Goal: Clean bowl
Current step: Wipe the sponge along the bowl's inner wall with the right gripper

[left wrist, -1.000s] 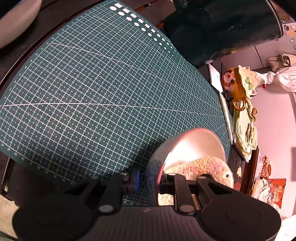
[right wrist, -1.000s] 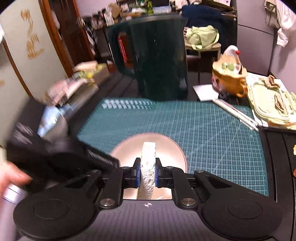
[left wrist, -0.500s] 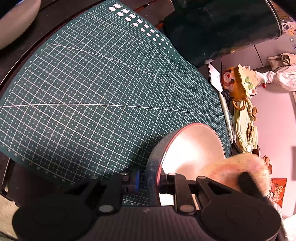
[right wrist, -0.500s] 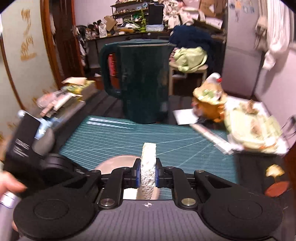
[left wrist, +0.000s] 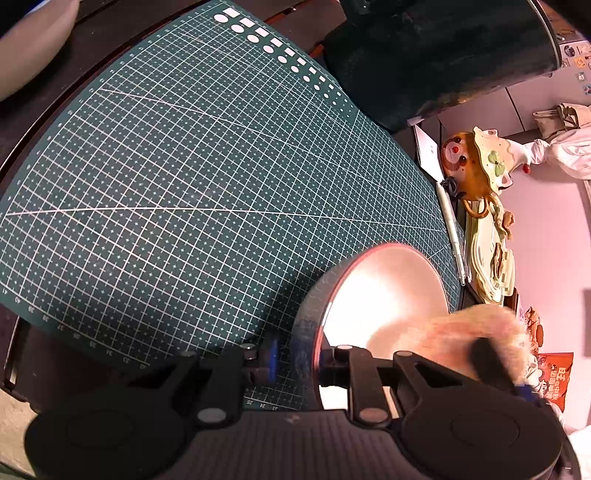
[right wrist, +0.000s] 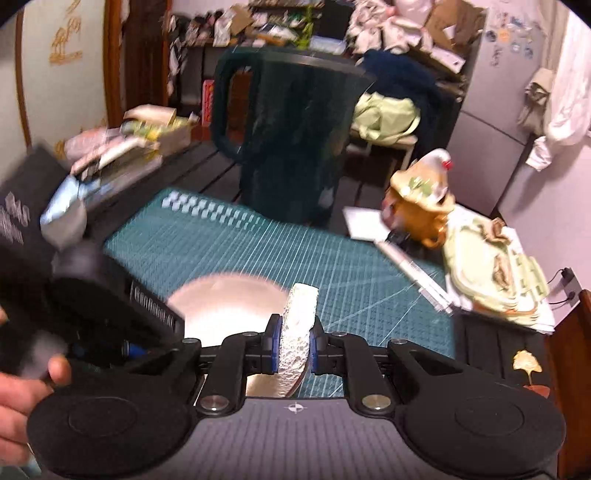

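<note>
Gripping bowl (left wrist: 384,295) rim, lower right of frame: left tongs (left wrist: 295,363), clamped, bowl tilted above green cutting mat (left wrist: 184,184). Pinching white sponge (right wrist: 297,328), lower centre: right tongs (right wrist: 294,349), clamped.

Past my dark table (right wrist: 207,173), cluttered shelves (right wrist: 280,22) line the far wall, a pale fridge (right wrist: 506,88) to their right.

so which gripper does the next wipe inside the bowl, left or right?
Right, probably. The right gripper is clamped on the sponge, just at the bowl. The left gripper is busy pinching the bowl's rim, steadying it.
</note>
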